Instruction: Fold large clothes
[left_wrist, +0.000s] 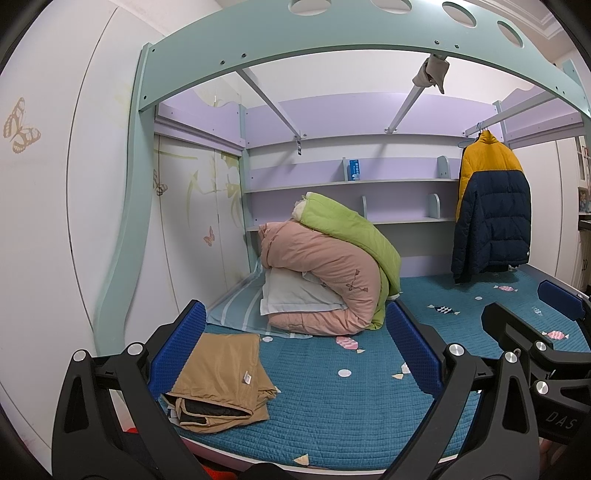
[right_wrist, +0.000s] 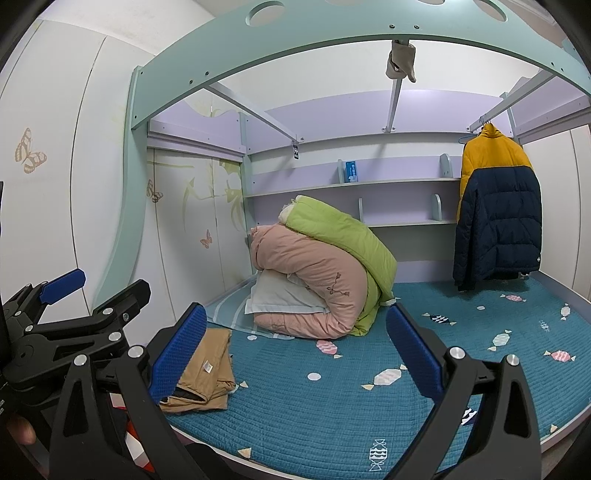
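Observation:
A tan garment lies folded in a flat packet near the front left corner of the teal bed cover, its dark lining showing at the near edge. My left gripper hovers open above the bed's front edge, and its left pad stands just beside the packet. My right gripper is open too, to the right of the left one, holding nothing. A yellow and navy puffer jacket hangs from a rail at the back right.
A pink quilt and a green quilt are heaped on a white pillow at the back of the bed. Lilac shelves hold a blue box. Wardrobe doors close the left side.

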